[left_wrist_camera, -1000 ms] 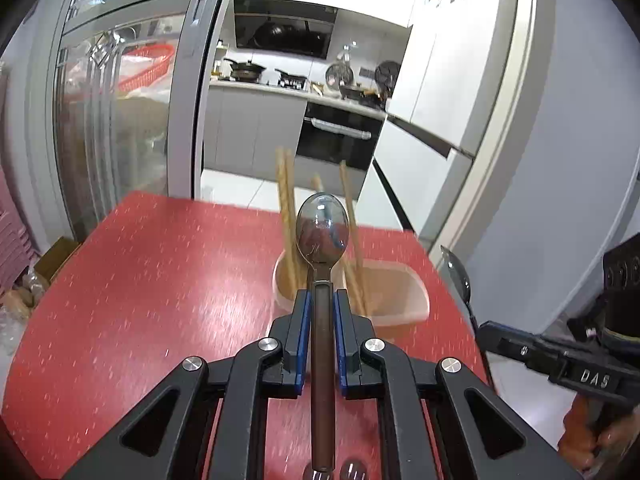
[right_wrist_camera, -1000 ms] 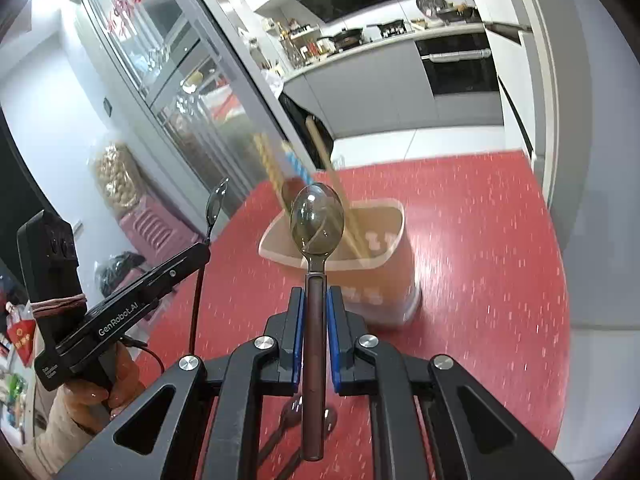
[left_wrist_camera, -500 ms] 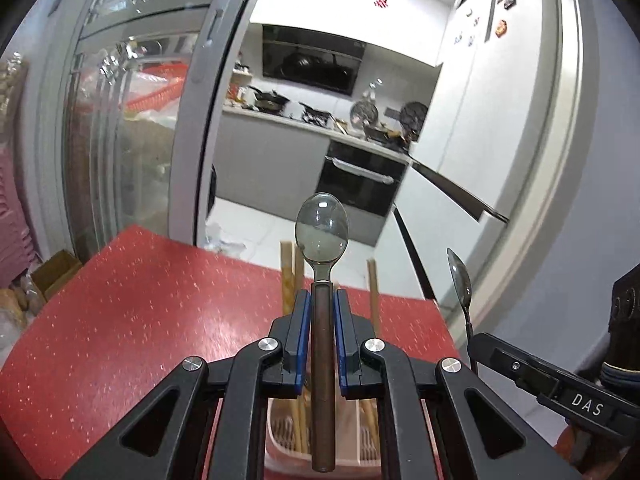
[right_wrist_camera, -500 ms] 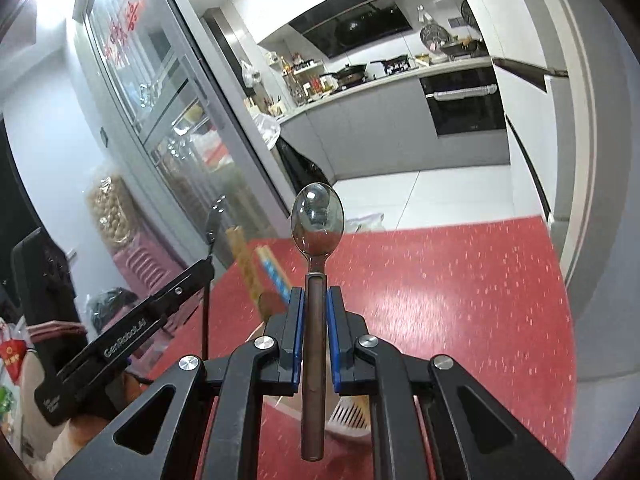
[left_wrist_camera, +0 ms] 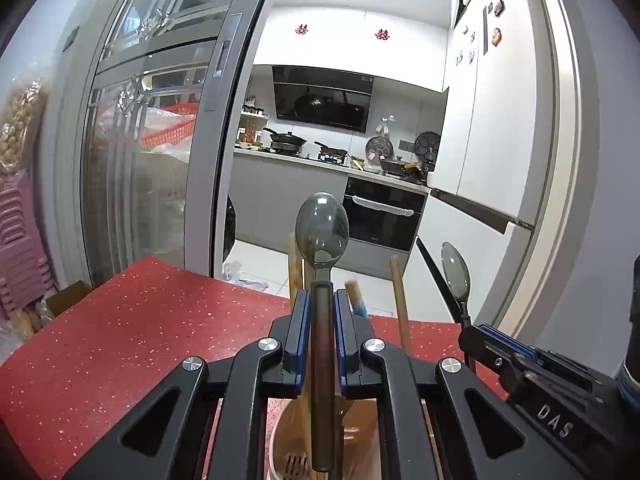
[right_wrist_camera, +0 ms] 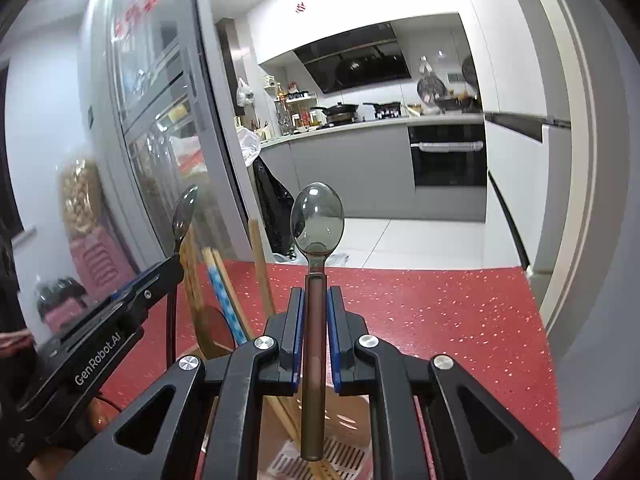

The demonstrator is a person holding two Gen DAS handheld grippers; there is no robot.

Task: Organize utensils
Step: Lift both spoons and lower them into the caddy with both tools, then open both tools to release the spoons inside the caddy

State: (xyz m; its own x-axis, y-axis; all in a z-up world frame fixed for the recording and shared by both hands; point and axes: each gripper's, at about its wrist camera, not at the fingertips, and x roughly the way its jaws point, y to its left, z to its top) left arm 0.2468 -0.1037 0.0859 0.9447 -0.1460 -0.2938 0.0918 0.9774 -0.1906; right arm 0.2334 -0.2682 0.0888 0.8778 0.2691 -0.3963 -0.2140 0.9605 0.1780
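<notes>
Red speckled desk [left_wrist_camera: 132, 320] in front. Kitchen behind w/ grey cupboards [left_wrist_camera: 280, 196], black oven [left_wrist_camera: 384, 216], white fridge [left_wrist_camera: 500, 120], white floor [right_wrist_camera: 420, 244], glass door [left_wrist_camera: 132, 152] on left.

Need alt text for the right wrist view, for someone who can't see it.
The right gripper clamps a spoon, bowl up, over the utensil holder on the red table. At left, the left gripper holds another spoon.

Tall wooden chopsticks and utensil handles [left_wrist_camera: 400, 300] rise out of the beige plastic holder [right_wrist_camera: 344, 420], crowding its left side and the space above. Its right side looks open. The speckled red desk [right_wrist_camera: 440, 312] lies bare far and right.
</notes>
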